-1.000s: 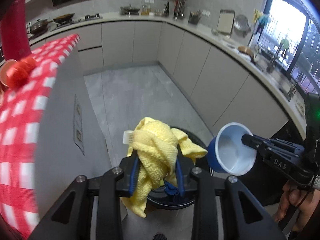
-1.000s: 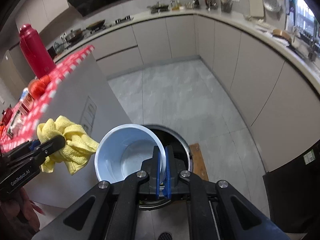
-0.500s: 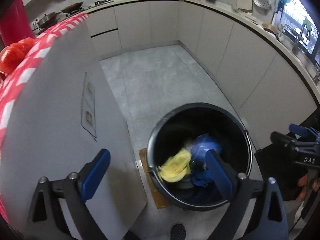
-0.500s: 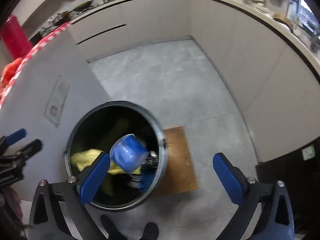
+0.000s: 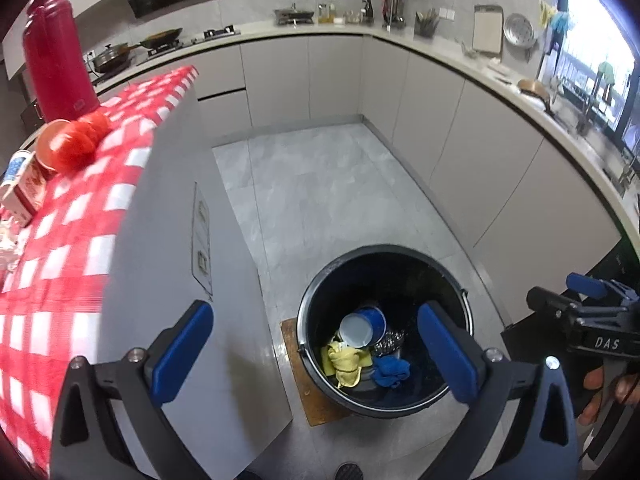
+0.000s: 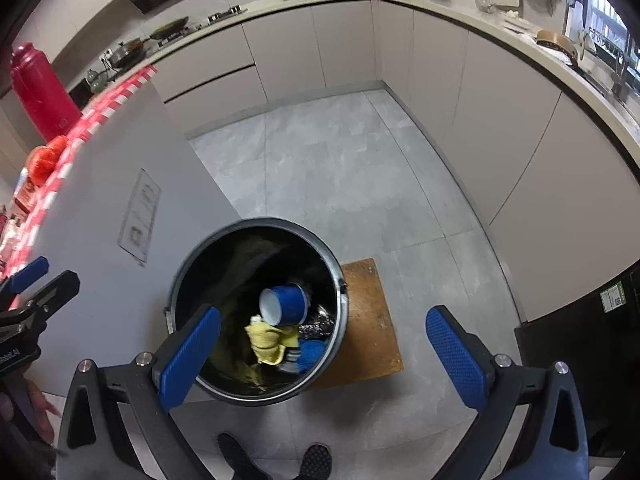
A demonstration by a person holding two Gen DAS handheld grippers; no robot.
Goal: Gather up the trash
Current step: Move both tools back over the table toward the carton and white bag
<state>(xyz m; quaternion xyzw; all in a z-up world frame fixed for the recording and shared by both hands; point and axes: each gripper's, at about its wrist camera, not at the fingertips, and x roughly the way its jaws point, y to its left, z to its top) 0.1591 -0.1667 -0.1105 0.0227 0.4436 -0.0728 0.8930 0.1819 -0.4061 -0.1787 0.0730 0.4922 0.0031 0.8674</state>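
Observation:
A black round bin (image 5: 384,249) (image 6: 256,222) stands on the floor below both grippers. Inside it lie a blue paper cup (image 5: 366,326) (image 6: 286,304) on its side, a crumpled yellow cloth (image 5: 346,362) (image 6: 268,342) and a blue rag (image 5: 390,370) (image 6: 310,350). My left gripper (image 5: 314,310) hangs above the bin, its jaws opening wide with nothing between the pads. My right gripper (image 6: 323,314) is open and empty over the bin's right side. Each gripper also shows at the edge of the other's view.
A grey island with a red-checked cloth (image 5: 80,220) rises to the left, carrying a red thermos (image 5: 56,52), tomatoes (image 5: 72,144) and a carton (image 5: 24,188). A brown mat (image 6: 372,320) lies under the bin. Beige cabinets (image 5: 440,120) curve round the grey tiled floor. A person's shoes (image 6: 316,456) show below.
The left gripper let go of the yellow cloth and the right let go of the blue cup. Both fell into the bin. Both sets of jaws went from shut to wide open.

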